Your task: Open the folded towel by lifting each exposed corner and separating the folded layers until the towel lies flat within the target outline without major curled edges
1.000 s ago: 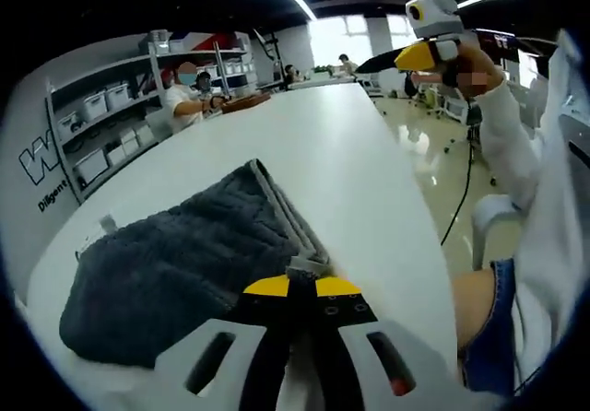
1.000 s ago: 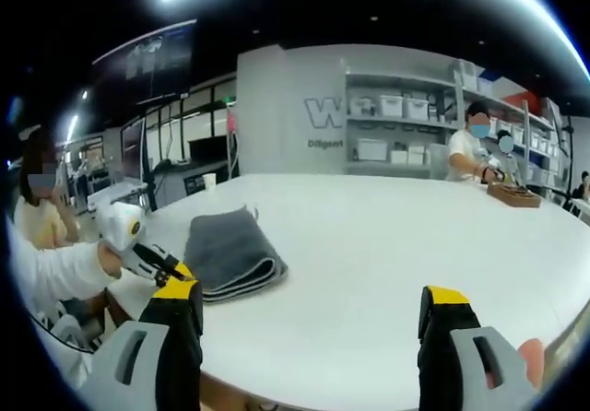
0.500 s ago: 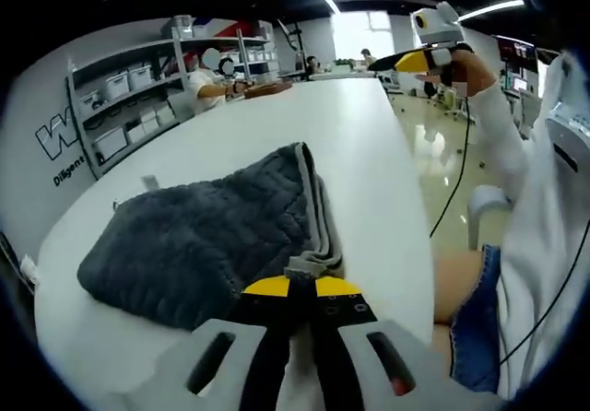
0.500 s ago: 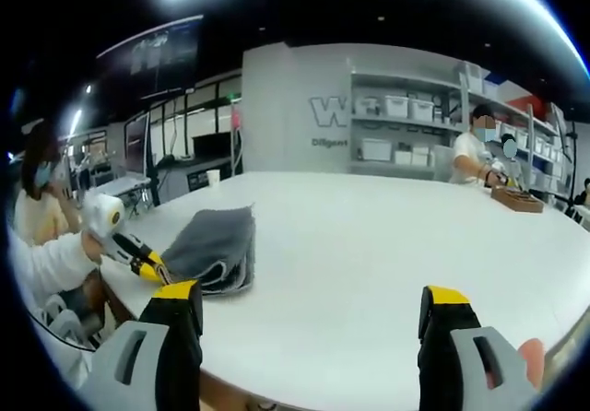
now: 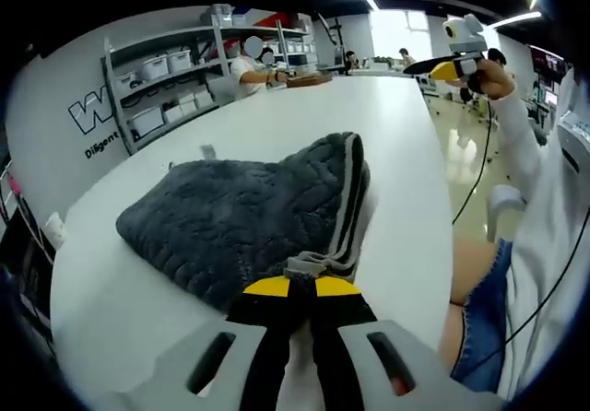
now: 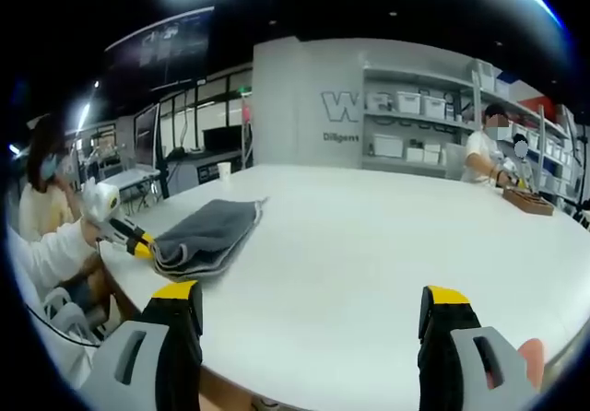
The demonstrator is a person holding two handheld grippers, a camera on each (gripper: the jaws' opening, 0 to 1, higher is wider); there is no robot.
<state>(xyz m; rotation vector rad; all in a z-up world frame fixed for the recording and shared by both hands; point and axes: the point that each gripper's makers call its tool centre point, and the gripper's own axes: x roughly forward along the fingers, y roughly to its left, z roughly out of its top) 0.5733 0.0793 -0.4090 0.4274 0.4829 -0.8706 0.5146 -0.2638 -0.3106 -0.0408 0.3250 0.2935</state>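
the folded dark grey quilted towel (image 5: 249,222) lies on the large white oval table (image 5: 396,116), close to the table's near edge where the person's blue-jeaned leg (image 5: 479,337) and white sleeve (image 5: 516,144) show. the left gripper (image 5: 301,287) has its yellow-tipped jaws pressed together on the towel's light grey hemmed corner (image 5: 309,265), and the stacked layer edges run away from it along the towel's right side. past the towel the tabletop stretches bare and wide toward the far grey shelving with white bins (image 5: 175,84) and a seated person in a white shirt (image 5: 251,68). the right gripper (image 6: 309,311) is held with its jaws wide apart and nothing between them, above open tabletop well away from the towel; from there the towel looks flat and small near the table's far left edge, with the left gripper at its corner, and a brown wooden tray (image 6: 527,199) sits at the far right by the seated person.
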